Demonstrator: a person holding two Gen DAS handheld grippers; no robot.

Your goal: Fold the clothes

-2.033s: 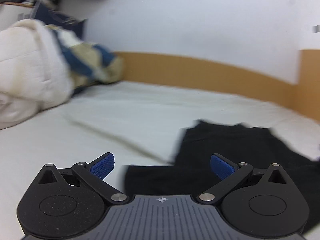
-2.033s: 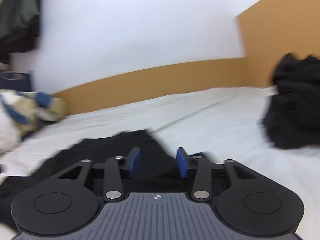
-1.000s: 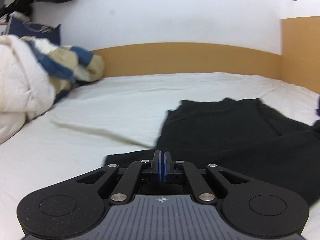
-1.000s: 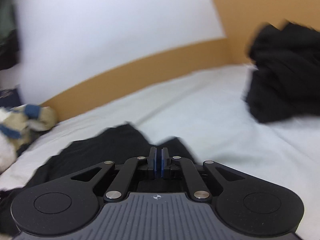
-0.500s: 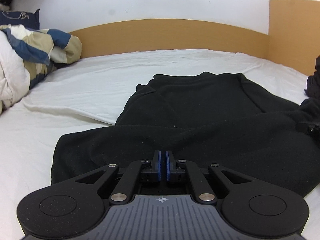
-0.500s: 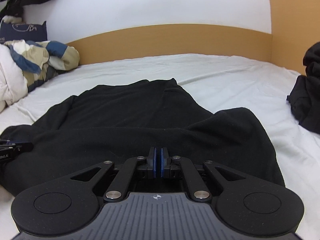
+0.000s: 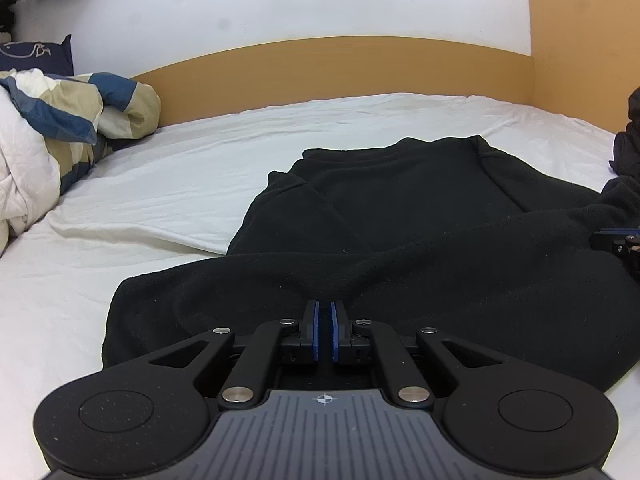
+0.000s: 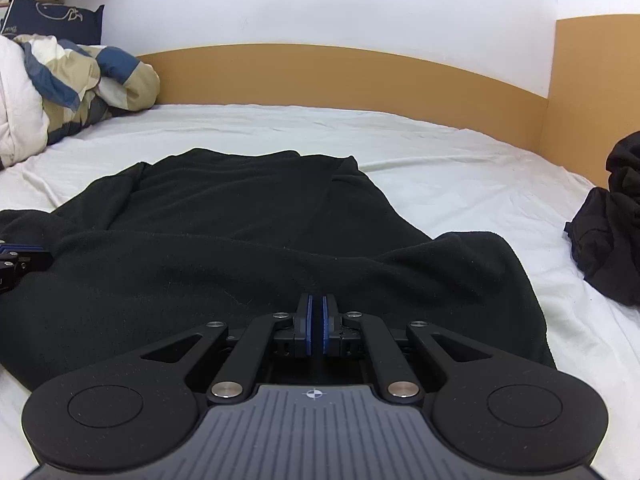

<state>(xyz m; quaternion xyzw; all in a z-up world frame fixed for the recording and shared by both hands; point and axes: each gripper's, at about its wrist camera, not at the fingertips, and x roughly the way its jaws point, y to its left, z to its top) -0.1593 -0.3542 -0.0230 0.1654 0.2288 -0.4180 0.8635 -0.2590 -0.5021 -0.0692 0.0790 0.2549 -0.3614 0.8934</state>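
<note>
We hold the left tool (image 7: 322, 330) low over the near edge of a black fleece garment (image 7: 400, 232) that lies spread on the white bed sheet (image 7: 192, 176). Its blue pads (image 7: 316, 332) are drawn nearly together, with only a thin slit between them, and the dark cloth rises in a small ridge right at their tips; we take it that the tool is pinched on the garment's edge, though the fabric inside the slit is too dark to make out.

Our right tool (image 8: 316, 330) stands the same way at the same near edge of the black fleece garment (image 8: 240, 232), further to the right: pads (image 8: 325, 328) closed to a narrow slit, a fold of fleece bunched at their tips. In each view the other tool shows at the frame's side, lying against the cloth.

The garment runs away from us toward the wooden headboard (image 7: 340, 64), its near part piled in a thick roll across the bed, its far part flat with both side edges turned inward.

At the left, a white duvet (image 8: 16, 112) with a blue and beige patterned cover (image 8: 88, 80) is heaped on the bed, a dark blue cushion (image 8: 60, 24) behind it. At the right, well apart from the garment, a second pile of black clothing (image 8: 608, 232) sits on the sheet near the side board.
</note>
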